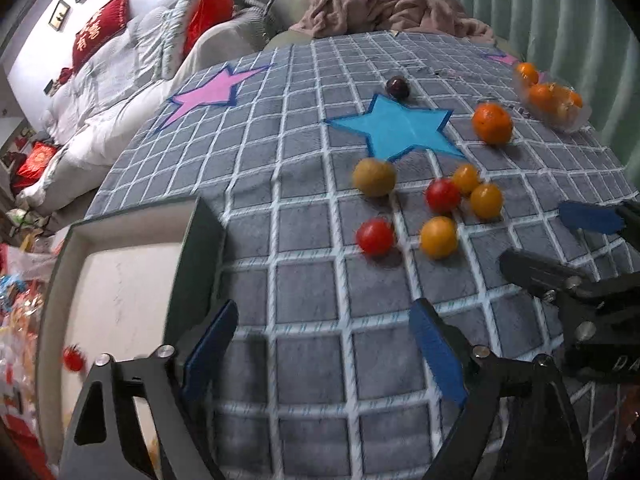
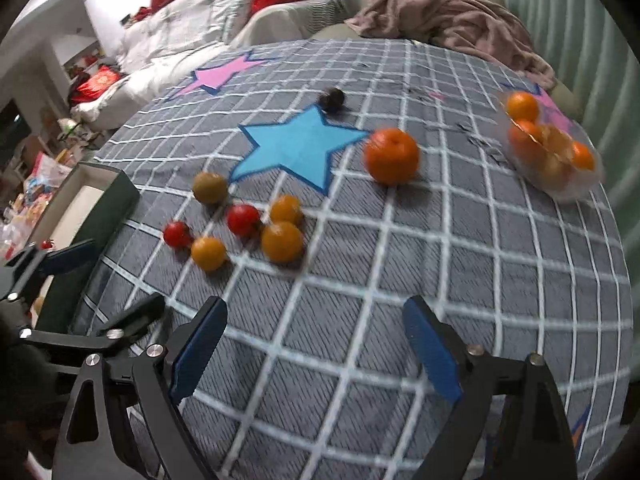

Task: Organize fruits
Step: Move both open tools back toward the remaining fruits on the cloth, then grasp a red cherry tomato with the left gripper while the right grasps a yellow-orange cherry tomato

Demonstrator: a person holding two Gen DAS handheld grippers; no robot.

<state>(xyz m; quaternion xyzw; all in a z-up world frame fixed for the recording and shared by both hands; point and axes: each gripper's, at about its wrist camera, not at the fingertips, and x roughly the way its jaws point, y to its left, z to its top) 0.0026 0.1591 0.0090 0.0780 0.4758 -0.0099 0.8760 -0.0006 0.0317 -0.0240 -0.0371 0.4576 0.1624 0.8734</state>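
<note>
On the grid-patterned cloth:
Small fruits [image 2: 244, 224]: red and orange cluster, near blue star [image 2: 296, 148]
Large orange [image 2: 391, 155]: alone, right of star
Clear container [image 2: 554, 156]: oranges inside, far right
Tray [image 1: 120, 280]: left edge
Left hand-held gripper [image 1: 324, 352]: spread, nothing between
Right hand-held gripper [image 2: 316, 348]: spread, nothing between

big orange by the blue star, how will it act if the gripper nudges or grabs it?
The big orange looks round and sits loose on the soft checked blanket, so a nudge would probably roll it. Its skin looks firm, likely fine to squeeze. It is the widest loose fruit, so it probably needs nearly full opening.
</note>
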